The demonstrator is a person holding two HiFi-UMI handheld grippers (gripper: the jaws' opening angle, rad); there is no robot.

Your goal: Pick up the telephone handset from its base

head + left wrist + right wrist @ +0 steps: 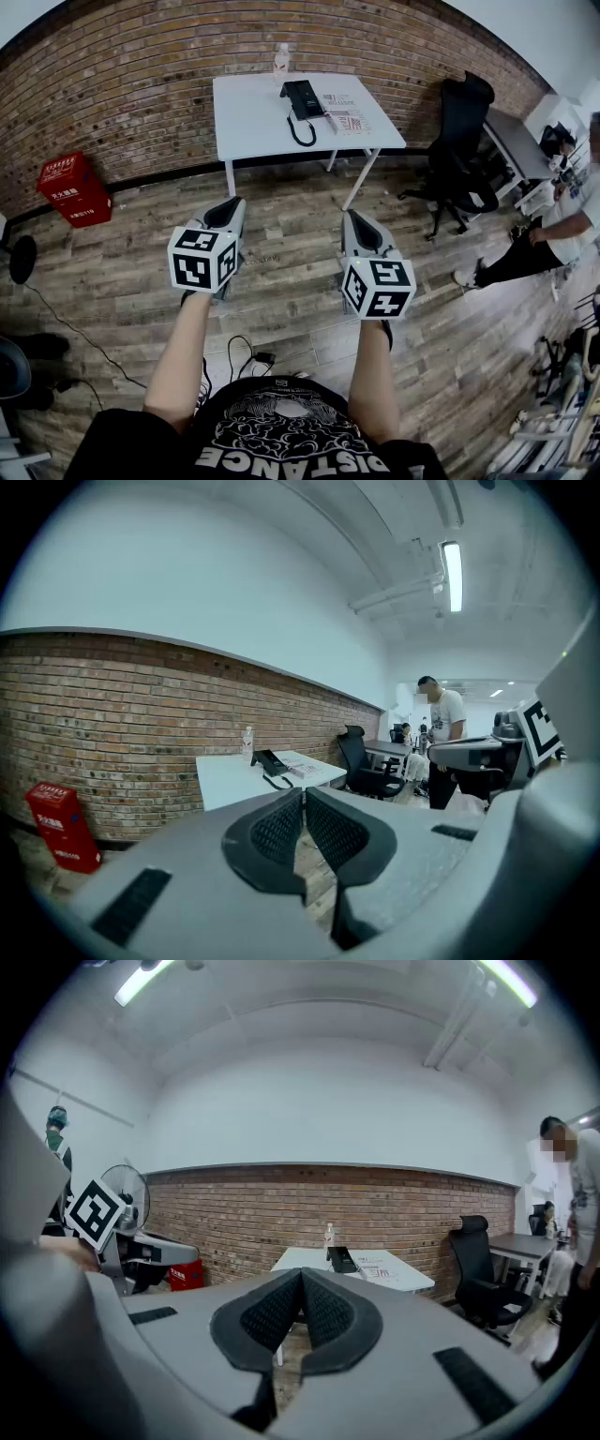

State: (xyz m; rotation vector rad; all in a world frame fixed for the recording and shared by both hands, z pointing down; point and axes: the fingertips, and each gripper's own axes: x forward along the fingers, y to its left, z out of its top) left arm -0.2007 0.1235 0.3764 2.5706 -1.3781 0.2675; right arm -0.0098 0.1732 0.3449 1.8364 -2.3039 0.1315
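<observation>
A black telephone (302,97) with its handset on the base and a coiled cord hanging off the front sits on a white table (253,122) by the brick wall. It also shows small in the left gripper view, telephone (272,762), and in the right gripper view, telephone (342,1260). My left gripper (230,208) and right gripper (353,221) are held side by side over the wooden floor, well short of the table. Both point toward it, jaws shut and empty, left gripper (304,797), right gripper (302,1278).
A clear bottle (281,58) and printed papers (346,118) share the table. A black office chair (459,150) stands to its right, a red box (75,188) at the left wall. A person (548,234) sits at far right. Cables (239,354) lie on the floor near my feet.
</observation>
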